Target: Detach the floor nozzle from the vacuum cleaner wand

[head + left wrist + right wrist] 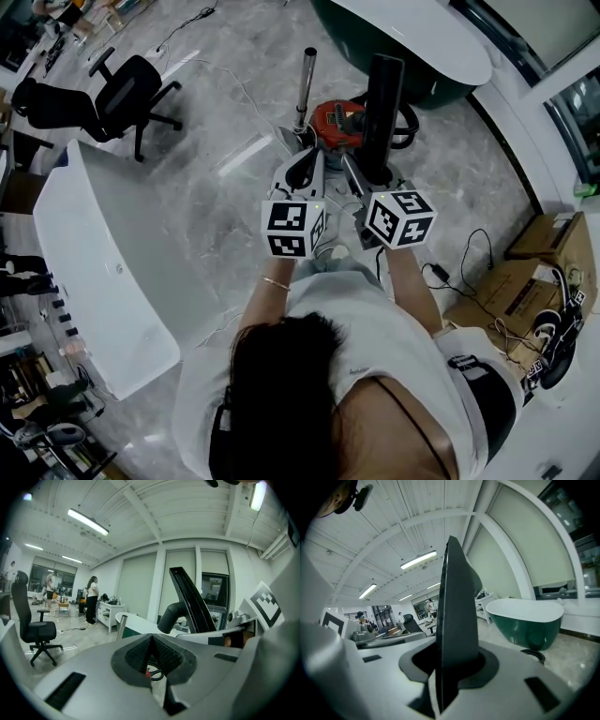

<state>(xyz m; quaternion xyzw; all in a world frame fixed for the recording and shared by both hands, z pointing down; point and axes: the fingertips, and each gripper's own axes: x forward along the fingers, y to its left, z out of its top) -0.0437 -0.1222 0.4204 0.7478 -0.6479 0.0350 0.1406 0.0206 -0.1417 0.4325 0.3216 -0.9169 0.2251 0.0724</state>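
In the head view my right gripper is shut on the black floor nozzle, which stands upright between its jaws. The right gripper view shows the same nozzle as a dark slab, clamped by the right gripper. The silver wand rises from the red vacuum cleaner, and its top end is bare and apart from the nozzle. My left gripper is shut with nothing in it, just below the wand. In the left gripper view, beyond the left gripper, are the wand's tip and the nozzle.
A green bathtub stands behind the vacuum cleaner. To the left are a white curved counter and a black office chair. Cardboard boxes and cables lie on the floor at the right. People stand far off.
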